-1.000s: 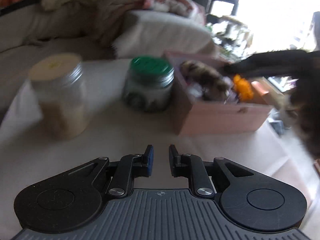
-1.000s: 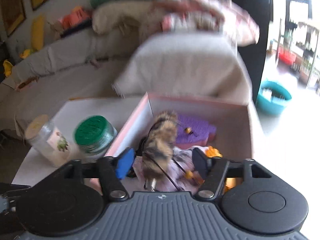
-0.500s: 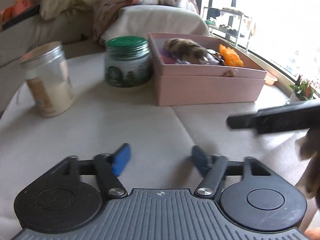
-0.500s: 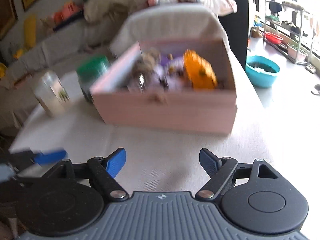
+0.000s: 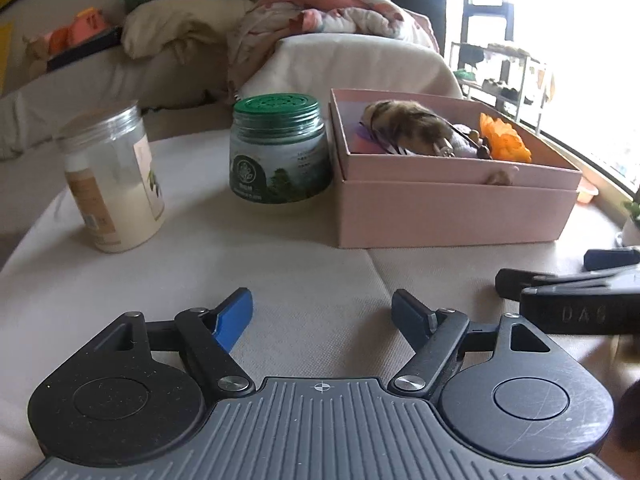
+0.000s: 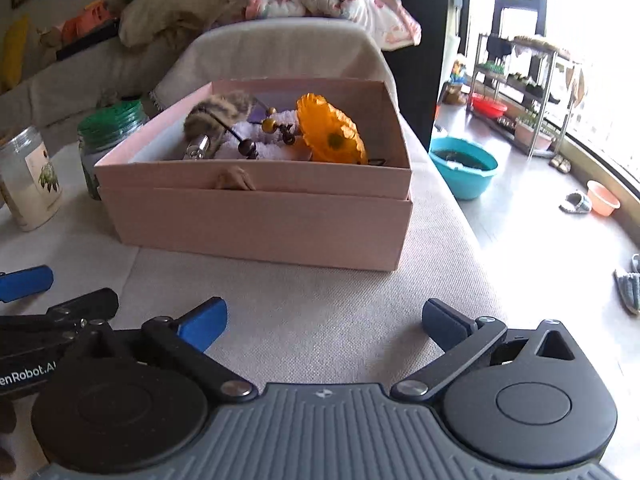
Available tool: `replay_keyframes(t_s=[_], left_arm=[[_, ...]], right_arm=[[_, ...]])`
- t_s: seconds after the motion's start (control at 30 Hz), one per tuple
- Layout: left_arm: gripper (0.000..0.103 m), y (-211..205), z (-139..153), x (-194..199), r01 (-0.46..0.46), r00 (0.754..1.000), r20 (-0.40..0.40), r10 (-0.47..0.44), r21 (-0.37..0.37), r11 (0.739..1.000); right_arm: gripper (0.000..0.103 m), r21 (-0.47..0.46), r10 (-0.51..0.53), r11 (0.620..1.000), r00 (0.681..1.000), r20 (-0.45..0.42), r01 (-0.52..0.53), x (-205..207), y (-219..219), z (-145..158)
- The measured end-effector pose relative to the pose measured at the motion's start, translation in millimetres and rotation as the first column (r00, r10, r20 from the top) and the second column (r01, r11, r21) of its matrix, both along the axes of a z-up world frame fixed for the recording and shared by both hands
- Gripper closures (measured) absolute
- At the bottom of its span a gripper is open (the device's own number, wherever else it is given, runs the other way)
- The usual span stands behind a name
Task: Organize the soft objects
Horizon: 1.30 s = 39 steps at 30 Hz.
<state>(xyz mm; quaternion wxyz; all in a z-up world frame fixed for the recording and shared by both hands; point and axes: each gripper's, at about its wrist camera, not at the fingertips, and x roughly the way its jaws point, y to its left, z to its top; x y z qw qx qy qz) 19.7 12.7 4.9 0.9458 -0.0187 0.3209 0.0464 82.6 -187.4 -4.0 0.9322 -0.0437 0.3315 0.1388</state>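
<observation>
A pink box [image 5: 452,208] [image 6: 256,220] stands on the cloth-covered table. In it lie a brown furry toy [image 5: 404,124] [image 6: 218,114], an orange fabric flower [image 5: 506,140] [image 6: 332,132], a beaded string [image 6: 264,130] and purple and white soft pieces. My left gripper [image 5: 322,316] is open and empty, low over the table in front of the box. My right gripper [image 6: 324,322] is open and empty, also in front of the box. Each gripper shows at the edge of the other's view.
A green-lidded jar [image 5: 280,152] [image 6: 110,128] and a clear jar with white contents [image 5: 112,176] [image 6: 28,180] stand left of the box. A sofa with pillows and a blanket [image 5: 320,20] lies behind. A teal basin [image 6: 464,166] sits on the floor to the right.
Both grippers have pulled back from the box to the near table. The right gripper was over the furry toy in the box and now is clear of it. The left gripper has opened.
</observation>
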Motion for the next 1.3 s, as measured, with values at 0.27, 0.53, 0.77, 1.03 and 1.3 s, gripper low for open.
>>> replay_keyframes(t_s=[0.27,0.53,0.77,1.03,1.3], left_arm=[[0.019,-1.5,-0.8,3.4,-0.010,1.000,-0.002,0.010,0.004,1.000],[0.019,-1.6,-0.6,3.2,-0.010,1.000,-0.002,0.010,0.004,1.000],[0.019,-1.4,-0.5,3.2,-0.011,1.000,-0.002,0.011,0.003,1.000],[0.019,-1.7,-0.6,3.5,-0.012,1.000,-0.003,0.012,0.003,1.000],[0.019,-1.8,-0.6,3.6,-0.013,1.000,-0.002,0.013,0.003,1.000]], right_arm=[[0.000,0.005,0.001,1.000,1.000,0.020,-0.001,-10.1,-5.4,-2.6],[0.000,0.006,0.001,1.000,1.000,0.019,-0.001,-11.6,-6.7,-3.2],[0.000,0.007,0.001,1.000,1.000,0.019,-0.001,-11.3,-6.3,-3.0],[0.000,0.007,0.001,1.000,1.000,0.019,-0.001,-11.1,-6.8,-3.4],[0.000,0.005,0.000,1.000,1.000,0.020,0.000,-11.5,-5.6,-3.0]])
